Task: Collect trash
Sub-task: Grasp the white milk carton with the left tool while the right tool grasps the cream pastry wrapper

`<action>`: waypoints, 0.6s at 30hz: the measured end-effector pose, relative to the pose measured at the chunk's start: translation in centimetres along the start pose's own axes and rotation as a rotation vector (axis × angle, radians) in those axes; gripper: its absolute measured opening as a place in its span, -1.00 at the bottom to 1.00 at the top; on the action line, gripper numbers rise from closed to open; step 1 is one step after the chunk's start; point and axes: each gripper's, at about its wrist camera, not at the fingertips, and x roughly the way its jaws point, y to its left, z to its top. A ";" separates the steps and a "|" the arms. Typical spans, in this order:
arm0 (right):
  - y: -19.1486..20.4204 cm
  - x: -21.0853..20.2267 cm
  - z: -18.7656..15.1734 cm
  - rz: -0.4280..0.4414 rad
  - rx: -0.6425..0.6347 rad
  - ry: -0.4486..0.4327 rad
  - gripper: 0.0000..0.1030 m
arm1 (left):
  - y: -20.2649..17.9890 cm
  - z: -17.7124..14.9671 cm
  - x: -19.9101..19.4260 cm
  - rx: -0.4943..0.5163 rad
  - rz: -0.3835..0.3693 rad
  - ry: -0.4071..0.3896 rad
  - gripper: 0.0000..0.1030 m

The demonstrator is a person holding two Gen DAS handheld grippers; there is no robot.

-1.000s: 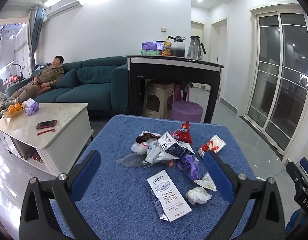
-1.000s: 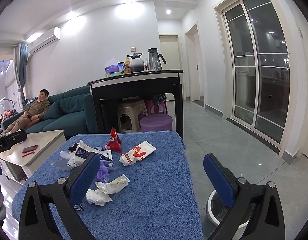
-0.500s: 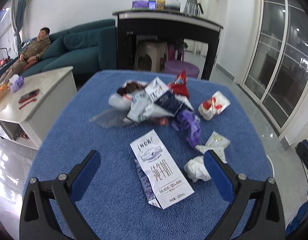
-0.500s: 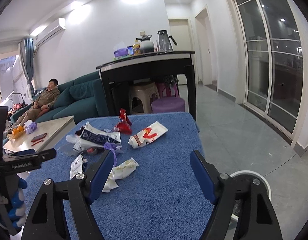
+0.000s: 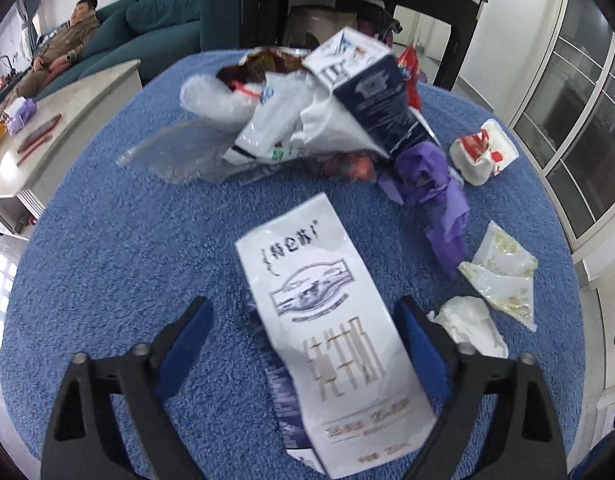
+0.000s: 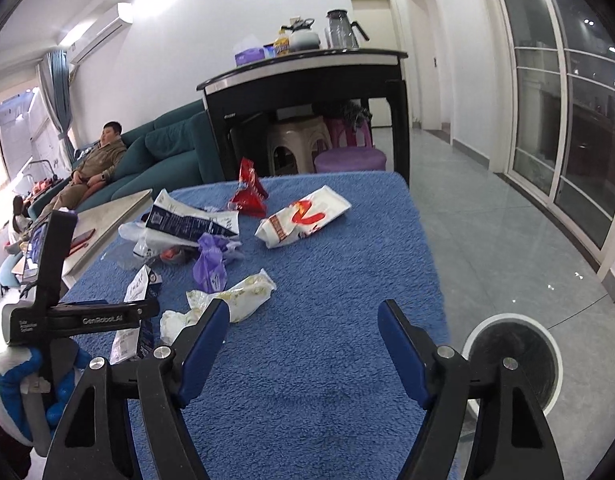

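A flattened white milk carton (image 5: 327, 320) lies on the blue towel-covered table (image 5: 107, 260). My left gripper (image 5: 302, 304) hangs over it, pointing steeply down. Its jaws are closing with the carton between them; the left pad stands clear of it. Behind lie a pile of white bags with a dark blue carton (image 5: 371, 96), a purple wrapper (image 5: 431, 184), a red-and-white bag (image 5: 481, 152), a yellowish clear wrapper (image 5: 499, 276) and a crumpled tissue (image 5: 467, 324). My right gripper (image 6: 304, 308) is open over bare towel, with nothing between its fingers. A round trash bin (image 6: 511, 360) stands on the floor to its right.
A white coffee table (image 5: 67, 108) with a phone stands left of the blue table. A person (image 6: 103, 152) sits on the teal sofa behind it. A black console table (image 6: 307, 76) with stools under it stands at the back. Glass doors line the right wall.
My left gripper has dropped and tipped down onto the white carton, and its jaws have narrowed. My right gripper has sunk toward the table and its jaws have narrowed too.
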 end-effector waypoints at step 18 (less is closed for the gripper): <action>2.3 10.9 1.3 0.238 0.138 0.263 -0.01 | 2.7 -1.2 -2.2 0.013 -0.190 -0.041 -0.17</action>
